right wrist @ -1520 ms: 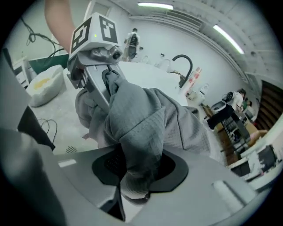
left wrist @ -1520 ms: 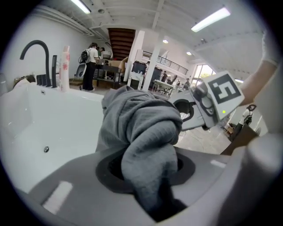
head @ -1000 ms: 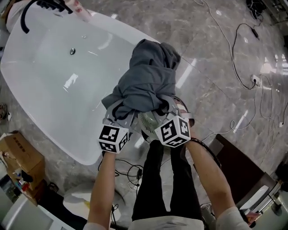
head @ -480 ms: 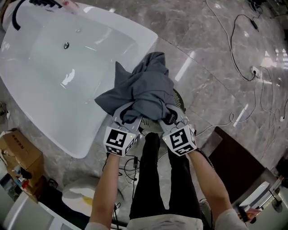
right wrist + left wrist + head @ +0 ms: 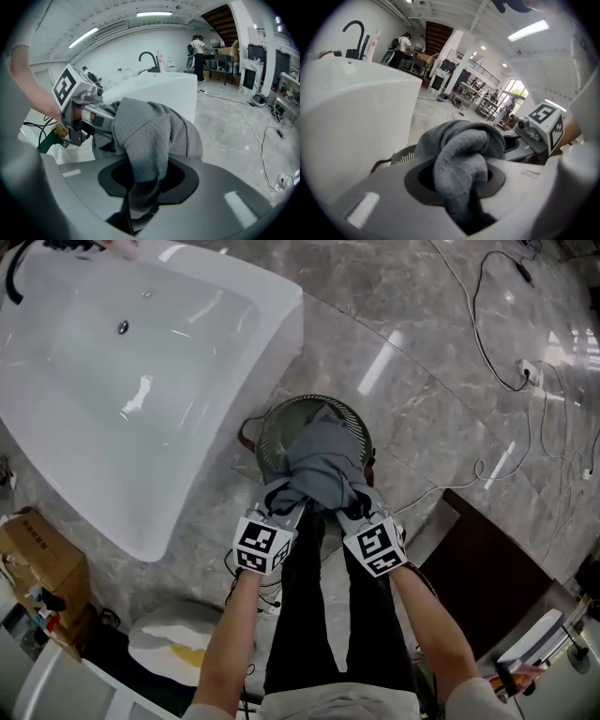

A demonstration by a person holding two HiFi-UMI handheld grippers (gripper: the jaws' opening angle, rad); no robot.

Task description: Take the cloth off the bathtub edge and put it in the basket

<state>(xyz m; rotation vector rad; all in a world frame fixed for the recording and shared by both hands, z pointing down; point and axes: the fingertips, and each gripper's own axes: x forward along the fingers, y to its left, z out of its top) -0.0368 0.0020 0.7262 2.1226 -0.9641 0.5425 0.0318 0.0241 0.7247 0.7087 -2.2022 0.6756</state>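
The grey cloth (image 5: 323, 461) hangs bunched between both grippers, over the round green basket (image 5: 274, 427) on the floor. Its lower part reaches inside the basket. My left gripper (image 5: 284, 500) is shut on the cloth's near left edge, and a thick grey fold (image 5: 461, 173) runs between its jaws. My right gripper (image 5: 354, 503) is shut on the near right edge, where the cloth (image 5: 143, 159) hangs down through the jaws. The white bathtub (image 5: 141, 362) stands at the upper left, with nothing on its edge.
Cables (image 5: 487, 324) trail over the marble floor at the right. A cardboard box (image 5: 37, 568) stands at the lower left, a dark bench (image 5: 487, 577) at the lower right. The person's dark trouser legs (image 5: 309, 615) are right behind the basket.
Both grippers carried the cloth off the tub's edge, to the right and down, to the basket. The cloth now hangs lower and more bunched. Both stay shut on it.
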